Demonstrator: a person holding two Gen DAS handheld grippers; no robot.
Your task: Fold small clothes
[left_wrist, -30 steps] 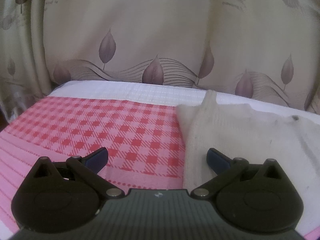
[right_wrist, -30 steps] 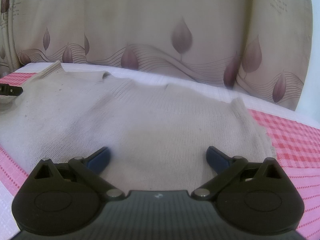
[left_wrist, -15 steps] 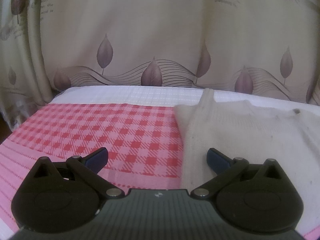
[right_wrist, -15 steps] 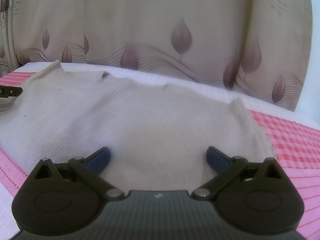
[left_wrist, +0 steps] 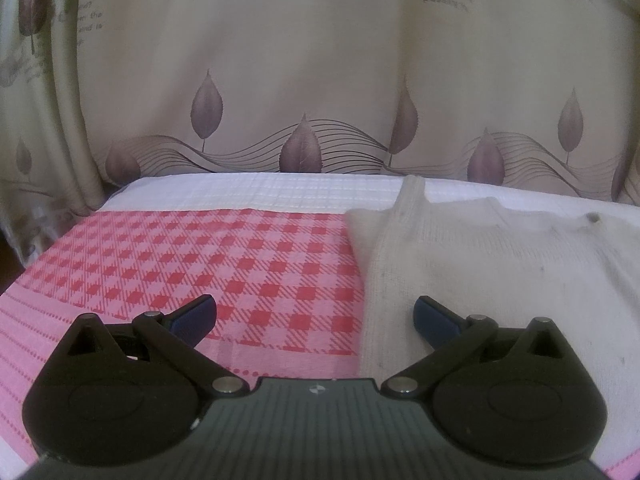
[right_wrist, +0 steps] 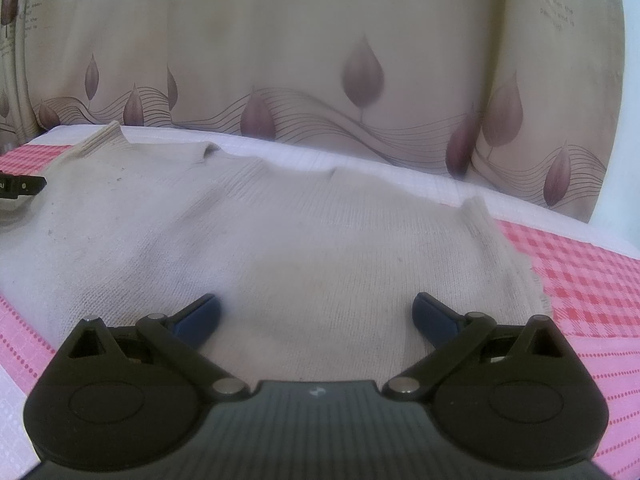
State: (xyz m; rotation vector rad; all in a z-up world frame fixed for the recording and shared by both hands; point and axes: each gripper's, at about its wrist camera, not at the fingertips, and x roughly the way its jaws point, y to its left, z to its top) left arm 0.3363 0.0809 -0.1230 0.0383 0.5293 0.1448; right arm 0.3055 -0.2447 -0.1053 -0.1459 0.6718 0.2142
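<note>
A cream knitted garment (right_wrist: 304, 240) lies flat on the pink and red checked cloth. In the left wrist view the garment (left_wrist: 500, 264) fills the right side, its left edge running down between my fingers. My left gripper (left_wrist: 314, 316) is open and empty, hovering above that edge. My right gripper (right_wrist: 316, 314) is open and empty above the garment's near part. The tip of the left gripper shows at the left edge of the right wrist view (right_wrist: 20, 188).
The checked cloth (left_wrist: 200, 264) covers the surface, with a white band (left_wrist: 260, 192) at the back. A beige curtain with leaf prints (left_wrist: 320, 80) hangs right behind. The garment's right edge meets bare checked cloth (right_wrist: 580, 272).
The left gripper has pulled back and tilted up slightly, so the garment and cloth sit lower in its view. The right gripper has barely moved. Both stay open.
</note>
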